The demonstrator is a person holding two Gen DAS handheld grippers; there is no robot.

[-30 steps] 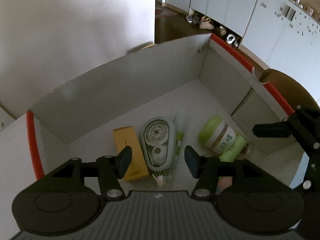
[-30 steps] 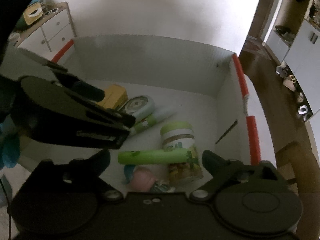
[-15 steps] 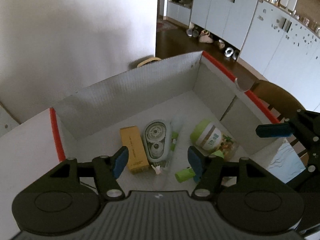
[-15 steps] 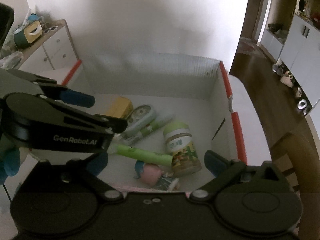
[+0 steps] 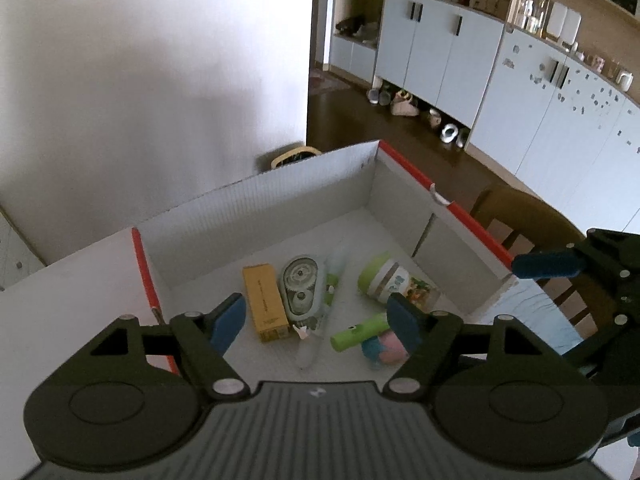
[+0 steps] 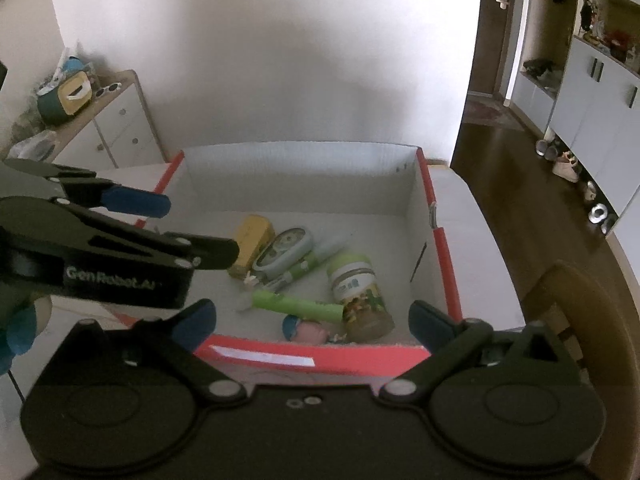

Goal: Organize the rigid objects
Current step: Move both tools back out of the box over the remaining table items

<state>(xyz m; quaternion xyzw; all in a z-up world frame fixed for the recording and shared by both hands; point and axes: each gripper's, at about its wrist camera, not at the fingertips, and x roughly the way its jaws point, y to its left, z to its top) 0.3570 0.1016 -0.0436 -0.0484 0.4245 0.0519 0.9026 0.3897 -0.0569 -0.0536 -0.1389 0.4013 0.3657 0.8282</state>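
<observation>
Evidently both claws are spread wide and carry nothing: the left claw (image 5: 316, 316) hangs above the near-left part of the box (image 5: 280, 192), the right claw (image 6: 312, 318) over its near red edge. Everything the task concerns lies loose on the box floor, below and ahead of the fingers. Closest under the right claw is the green tube (image 6: 298, 306), its long axis running crosswise to that claw's reach, touching the jar (image 6: 358, 294) that lies on its side (lid toward the far wall). A pink and blue toy (image 6: 306, 328) sits just beside the tube. Nearer the left claw are the yellow box (image 5: 264, 300) and the tape dispenser (image 5: 300, 284), both lengthwise along its reach. The box rests on a pale table (image 5: 60, 300); beyond stand a white wall and cupboards (image 5: 440, 48).
</observation>
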